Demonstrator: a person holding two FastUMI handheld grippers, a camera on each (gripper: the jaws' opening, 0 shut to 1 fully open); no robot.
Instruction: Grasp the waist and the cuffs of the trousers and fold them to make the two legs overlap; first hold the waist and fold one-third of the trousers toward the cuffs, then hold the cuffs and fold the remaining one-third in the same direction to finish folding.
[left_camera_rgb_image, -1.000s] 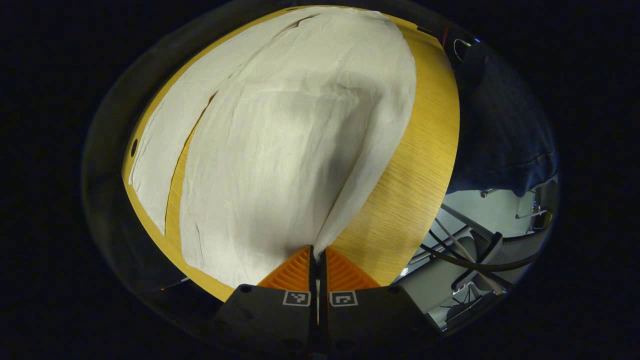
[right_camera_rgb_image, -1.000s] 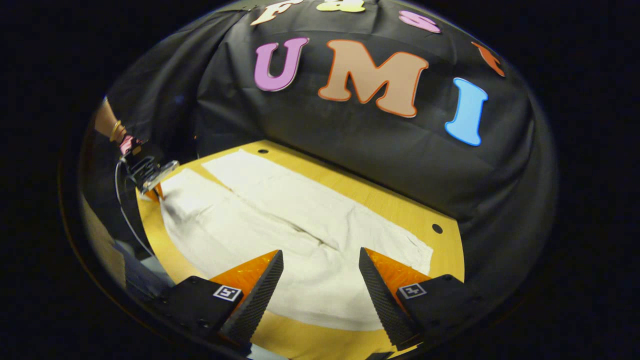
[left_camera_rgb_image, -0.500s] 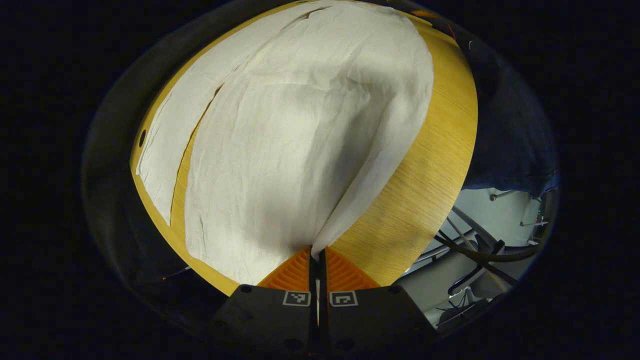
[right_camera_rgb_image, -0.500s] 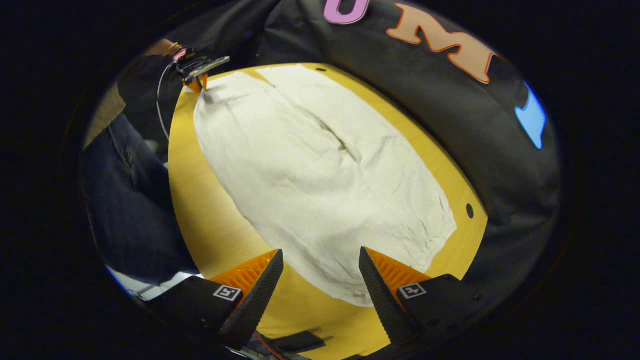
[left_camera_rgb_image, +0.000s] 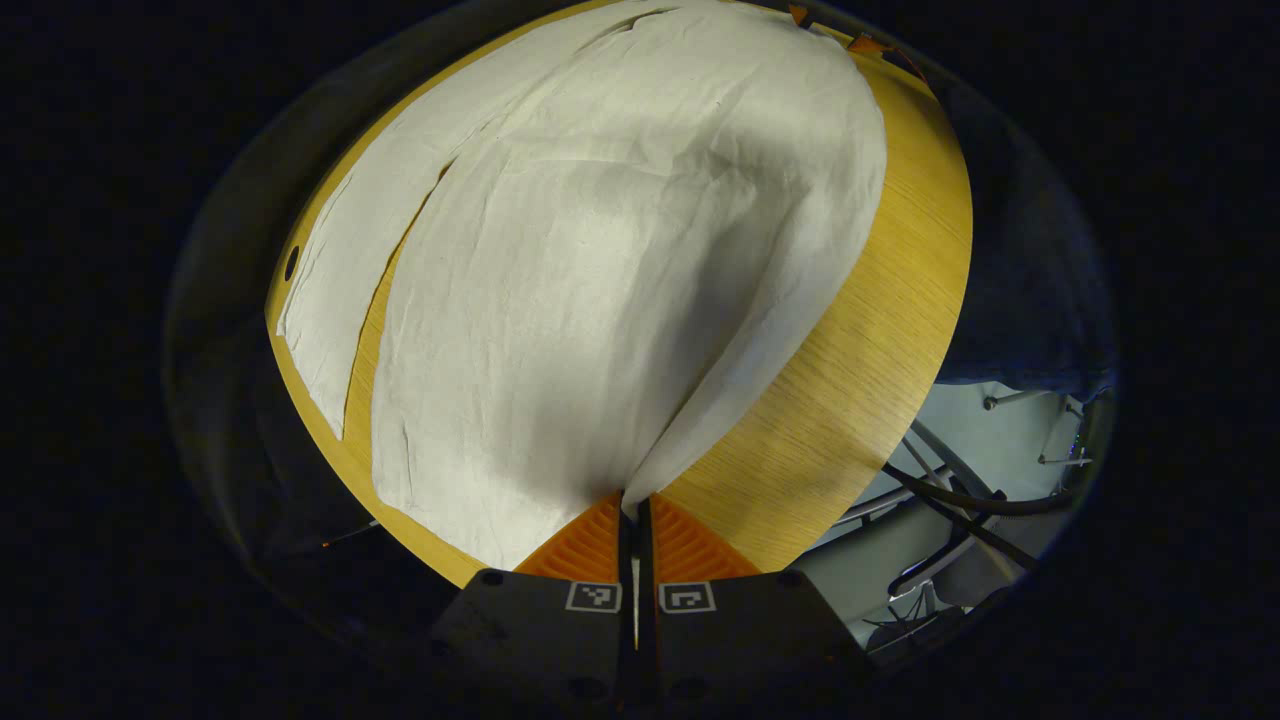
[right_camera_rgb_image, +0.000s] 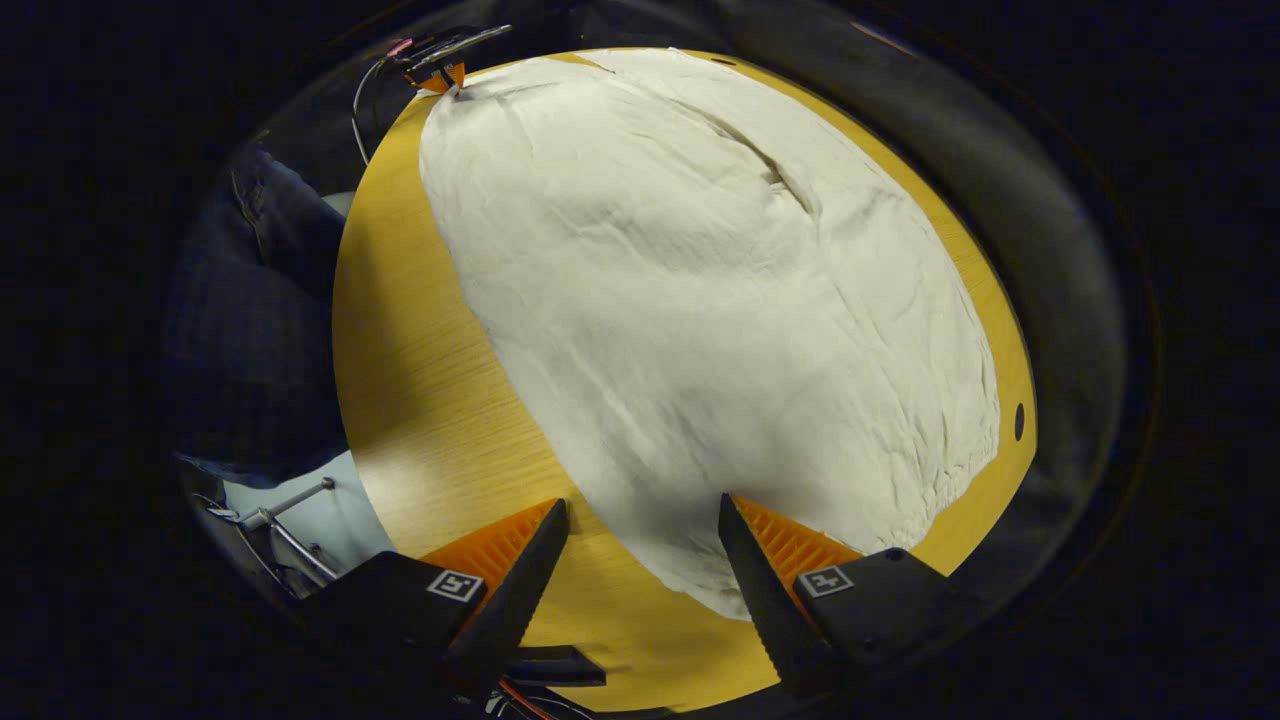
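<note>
Cream trousers (left_camera_rgb_image: 600, 260) lie flat along a wooden table (left_camera_rgb_image: 880, 330), the two legs side by side with a narrow gap between them. My left gripper (left_camera_rgb_image: 632, 505) is shut on the corner of the near leg's cuff, and the cloth rises to its closed fingers. In the right gripper view the trousers (right_camera_rgb_image: 700, 280) stretch away from the waist end. My right gripper (right_camera_rgb_image: 640, 503) hovers open over the near waist corner, a finger on either side of the hem and neither one touching it. The left gripper (right_camera_rgb_image: 447, 78) holds the far cuff.
A person's legs in dark jeans (right_camera_rgb_image: 250, 300) stand at the table's long edge. Chair legs and cables (left_camera_rgb_image: 960, 500) lie on the pale floor beyond the table. Small round holes (right_camera_rgb_image: 1018, 421) mark the tabletop near its far edge (left_camera_rgb_image: 291, 263).
The right gripper has tipped down and moved in over the waist end, and the wall has left its view. The left gripper has stayed shut on the cuff, shifting only slightly.
</note>
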